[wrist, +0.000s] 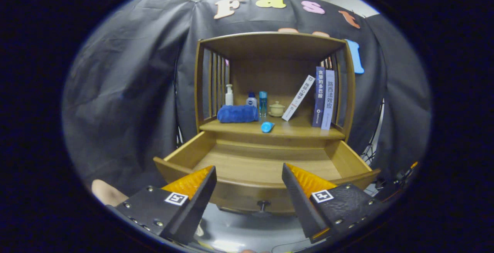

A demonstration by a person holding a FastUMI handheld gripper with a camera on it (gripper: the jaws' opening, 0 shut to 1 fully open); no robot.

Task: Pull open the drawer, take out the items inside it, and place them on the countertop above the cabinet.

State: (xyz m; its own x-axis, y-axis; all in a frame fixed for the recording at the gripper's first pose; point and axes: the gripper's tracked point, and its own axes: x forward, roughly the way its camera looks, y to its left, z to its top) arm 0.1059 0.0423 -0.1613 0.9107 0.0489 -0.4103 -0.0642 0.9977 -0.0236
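1. The gripper (249, 175) is seen low in the middle of the frame, its two fingers spread wide apart and nothing held between them.
2. The drawer (266, 168) is shown pulled out of the wooden cabinet (272, 44), just ahead of and partly between the fingers; its bare wooden floor is visible and no item can be made out inside it.
3. The drawer's knob (263, 205) is seen on the front panel, low in the frame between the two fingers, untouched.
4. On the countertop (301, 131), at the centre of the frame, a small blue item (267, 126) is lying near the front edge.
5. Behind it, a folded blue towel (237, 114) is placed to the left, with a white pump bottle (229, 95), a small blue-capped bottle (251, 100) and a tall clear blue bottle (263, 103) standing at the back.
6. A small lidded cup (276, 109) is set right of the bottles.
7. A white book (298, 97) is leaned against two upright books (324, 98) at the right side.
8. Part of a person's hand (106, 192) is seen at the lower left.
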